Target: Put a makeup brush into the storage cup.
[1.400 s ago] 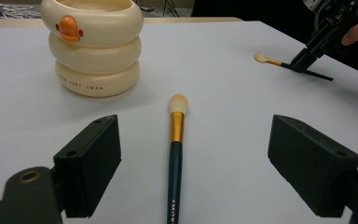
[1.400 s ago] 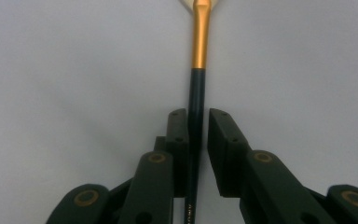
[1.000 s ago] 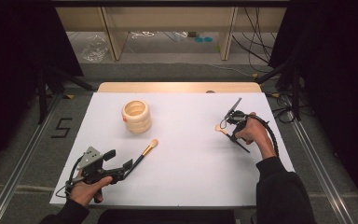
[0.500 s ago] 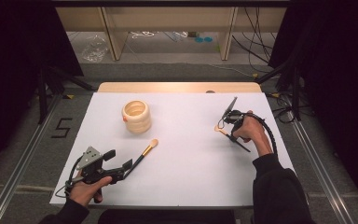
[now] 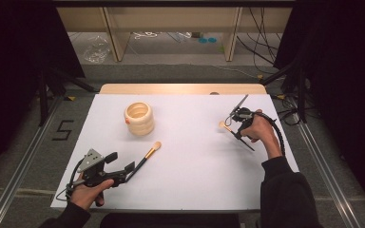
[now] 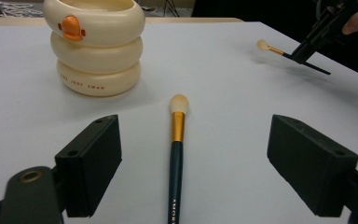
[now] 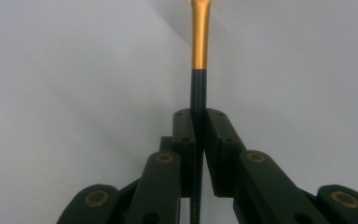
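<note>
On the white tabletop (image 5: 190,156), two makeup brushes are being handled. The right claw (image 5: 234,128) is sitting at about two o'clock on the tabletop, and its jaws are clamping tight on the dark handle of the held brush (image 7: 199,42). In the right gripper view the handle is running up between the two pads, with the gold ferrule and the start of the pale bristles pointing to twelve o'clock. In the high view this brush is sticking out from the claw toward nine o'clock, its pale tip just above the white surface.

The left claw (image 5: 128,170) is resting at about seven o'clock on the tabletop, held by the person's left hand (image 5: 89,190). Its jaws are standing wide apart and are pressing on nothing. The second brush (image 6: 176,154) is lying flat on the tabletop between them, touching neither pad, with its dark handle running toward the claw and its pale head pointing to twelve o'clock in the left gripper view.

A cream ringed holder (image 5: 139,118), marked with a small orange duck, is standing upright at about eleven o'clock, well apart from both claws. In the left gripper view it is rising beyond the lying brush's head, toward eleven o'clock.
</note>
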A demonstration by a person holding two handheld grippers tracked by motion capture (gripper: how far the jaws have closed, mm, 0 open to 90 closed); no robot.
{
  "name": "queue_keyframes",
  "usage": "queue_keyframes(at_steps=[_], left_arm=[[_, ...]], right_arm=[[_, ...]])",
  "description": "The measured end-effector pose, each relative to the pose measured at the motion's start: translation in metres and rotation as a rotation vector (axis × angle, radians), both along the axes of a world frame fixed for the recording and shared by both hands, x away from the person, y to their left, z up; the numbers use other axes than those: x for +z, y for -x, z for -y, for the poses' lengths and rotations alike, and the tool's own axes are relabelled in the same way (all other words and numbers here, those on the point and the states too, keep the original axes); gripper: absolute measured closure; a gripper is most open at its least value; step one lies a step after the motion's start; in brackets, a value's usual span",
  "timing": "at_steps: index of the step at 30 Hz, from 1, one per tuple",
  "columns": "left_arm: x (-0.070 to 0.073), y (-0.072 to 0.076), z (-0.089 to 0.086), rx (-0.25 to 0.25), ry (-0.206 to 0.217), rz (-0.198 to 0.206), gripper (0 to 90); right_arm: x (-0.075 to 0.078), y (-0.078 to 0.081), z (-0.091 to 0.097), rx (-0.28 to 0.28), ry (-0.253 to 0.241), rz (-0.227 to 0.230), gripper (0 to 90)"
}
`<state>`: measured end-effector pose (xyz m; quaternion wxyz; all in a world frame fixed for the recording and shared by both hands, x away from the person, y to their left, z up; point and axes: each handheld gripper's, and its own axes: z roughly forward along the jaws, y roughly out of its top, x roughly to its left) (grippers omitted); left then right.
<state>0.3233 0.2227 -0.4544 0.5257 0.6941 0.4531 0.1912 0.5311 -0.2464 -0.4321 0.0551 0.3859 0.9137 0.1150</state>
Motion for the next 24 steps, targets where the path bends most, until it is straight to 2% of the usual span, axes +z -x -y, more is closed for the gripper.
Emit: queue_keyframes(at_steps=[2, 5, 6, 7, 8, 12, 13, 14, 15, 16, 17, 19, 20, 21, 24], left_arm=[[0.0, 0.0, 0.0, -0.001, -0.001, 0.001, 17.4], [0.0, 0.0, 0.0, 0.0, -0.001, 0.002, 17.4], [0.0, 0.0, 0.0, 0.0, -0.001, 0.003, 17.4], [0.0, 0.0, -0.001, -0.001, -0.001, 0.003, 17.4], [0.0, 0.0, -0.001, -0.001, 0.0, 0.003, 17.4], [0.001, 0.0, -0.001, -0.004, 0.011, 0.002, 17.4], [0.001, 0.0, 0.0, -0.006, 0.017, 0.004, 17.4], [0.002, 0.001, -0.001, -0.006, 0.007, 0.004, 17.5], [0.002, 0.001, 0.0, -0.006, 0.009, 0.006, 17.5], [0.002, 0.001, 0.0, -0.007, 0.013, 0.006, 17.5], [0.002, 0.001, 0.0, -0.009, 0.015, 0.006, 17.5], [0.003, 0.001, 0.001, -0.005, 0.021, 0.008, 17.5], [0.004, 0.001, 0.002, -0.006, 0.028, 0.008, 17.6], [0.005, 0.002, 0.003, -0.011, 0.035, 0.014, 17.7], [0.011, 0.004, 0.008, -0.028, 0.029, 0.05, 18.0]], right_arm=[[0.005, 0.0, 0.002, 0.006, -0.039, 0.032, 82.9], [0.013, 0.002, 0.003, 0.005, -0.129, 0.081, 83.0], [0.016, 0.003, 0.002, -0.002, -0.163, 0.097, 83.0], [0.022, 0.005, 0.001, -0.006, -0.234, 0.135, 82.9], [0.022, 0.005, 0.001, -0.006, -0.234, 0.135, 82.9], [0.033, 0.013, -0.005, 0.028, -0.325, 0.195, 82.9], [0.034, 0.014, -0.007, 0.026, -0.356, 0.238, 82.9], [0.038, 0.018, -0.008, 0.03, -0.371, 0.227, 83.0], [0.04, 0.02, -0.009, 0.044, -0.394, 0.243, 83.0], [0.043, 0.025, -0.013, 0.047, -0.434, 0.282, 82.9], [0.043, 0.025, -0.013, 0.047, -0.434, 0.282, 82.9], [0.046, 0.03, -0.015, 0.063, -0.469, 0.306, 82.9], [0.048, 0.034, -0.017, 0.063, -0.49, 0.298, 83.0], [0.05, 0.036, -0.018, 0.068, -0.494, 0.314, 82.9], [0.053, 0.046, -0.026, 0.083, -0.573, 0.342, 83.0]])
